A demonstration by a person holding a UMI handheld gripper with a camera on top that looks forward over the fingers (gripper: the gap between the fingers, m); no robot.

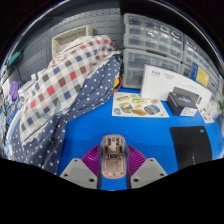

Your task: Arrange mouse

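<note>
Gripper view, looking forward along the two fingers over a blue table (150, 128). The gripper (114, 172) appears at the bottom of the view, its fingers (84, 170) grey on the outside and lined with purple pads (95, 158) on the inner faces. The mouse (114, 150) stands between the fingers, its length running along them, and both pads lie against its sides, so the gripper is clamped on it. The mouse is small and rounded, with a pale beige to brownish shell; a darker central strip runs down its top, and its front end points ahead over the blue surface. Whether it rests on the table or is lifted clear of it cannot be told.

To the left of the fingers a person leans over the table, showing only a checked sleeve (62, 85) in red, white and blue above a blue dotted garment (55, 130). Beyond the mouse, well apart from it, a printed sheet (138, 104) lies flat on the table. Further right stands a white box (172, 86) with a black device (183, 101) in front of it, and a black mat (196, 143) lies nearer, right of the fingers. Translucent storage drawers (155, 45) line the background.
</note>
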